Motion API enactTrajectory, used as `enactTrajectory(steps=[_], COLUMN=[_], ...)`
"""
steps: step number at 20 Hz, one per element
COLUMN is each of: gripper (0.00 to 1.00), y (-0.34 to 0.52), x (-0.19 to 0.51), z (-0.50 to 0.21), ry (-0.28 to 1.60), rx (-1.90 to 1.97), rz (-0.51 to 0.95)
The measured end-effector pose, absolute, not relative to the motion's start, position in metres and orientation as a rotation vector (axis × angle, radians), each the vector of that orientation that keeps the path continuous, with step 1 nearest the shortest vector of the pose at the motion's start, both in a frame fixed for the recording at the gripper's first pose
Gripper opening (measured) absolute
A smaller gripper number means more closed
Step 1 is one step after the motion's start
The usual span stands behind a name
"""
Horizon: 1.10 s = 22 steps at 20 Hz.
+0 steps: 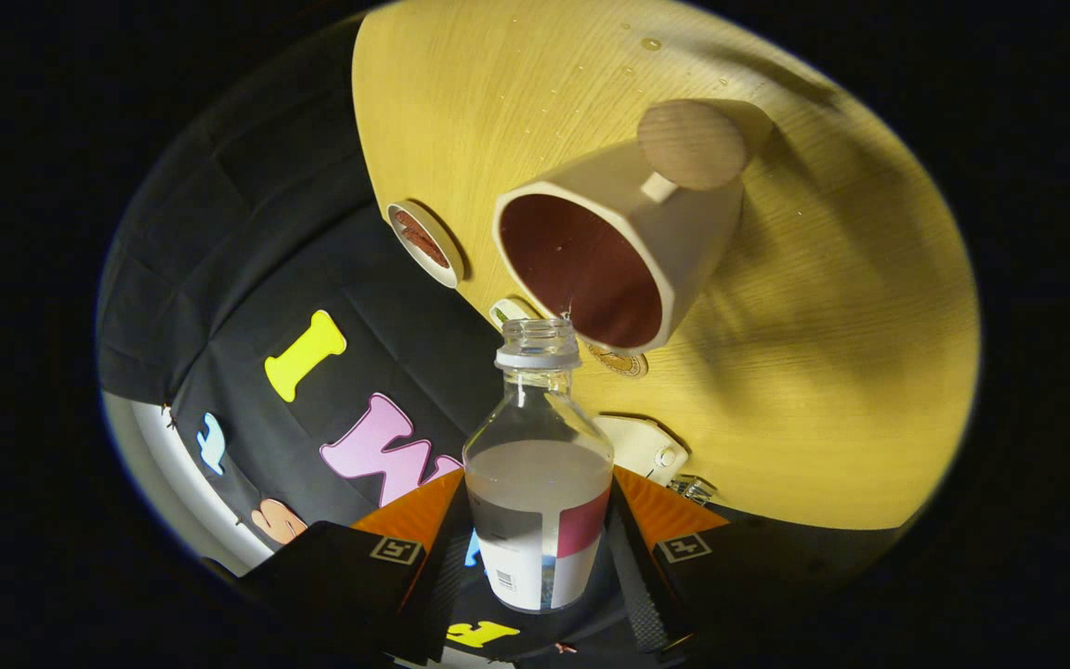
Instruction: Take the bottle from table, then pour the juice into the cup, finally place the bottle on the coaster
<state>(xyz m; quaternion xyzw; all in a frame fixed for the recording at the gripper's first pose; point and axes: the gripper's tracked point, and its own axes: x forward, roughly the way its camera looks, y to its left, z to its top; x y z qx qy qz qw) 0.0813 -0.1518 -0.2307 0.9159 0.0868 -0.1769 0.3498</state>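
Between fingers, I'm gripping bottle [538, 483], gripper [540, 539] clamping it, tilting mouth right at cup [614, 255] rim, coaster [425, 243] beyond.

The tool [540, 548] has ribbed finger faces and square, seemingly coded markers.

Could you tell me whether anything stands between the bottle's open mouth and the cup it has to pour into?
Nothing visible does. The tool is shut on the bottle, whose uncapped mouth sits right at the rim of the cup, with no gap for anything to intrude.
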Motion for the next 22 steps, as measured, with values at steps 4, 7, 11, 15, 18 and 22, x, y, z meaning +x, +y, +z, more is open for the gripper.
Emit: enactTrajectory(steps=[4,7,11,15,18,22], gripper=[0.76,0.76,0.76,0.76,0.77,0.76], y=[-0.154,-0.156,-0.159,-0.155,-0.153,-0.143], x=[0.080,0.078,0.075,0.077,0.077,0.078], z=[-0.225,-0.223,-0.224,-0.221,-0.220,-0.215], ry=[0.241,0.252,0.260,0.270,0.265,0.252], rx=[2.382,2.384,2.376,2.367,2.343,2.276], rz=[-0.447,-0.446,-0.452,-0.446,-0.439,-0.421])
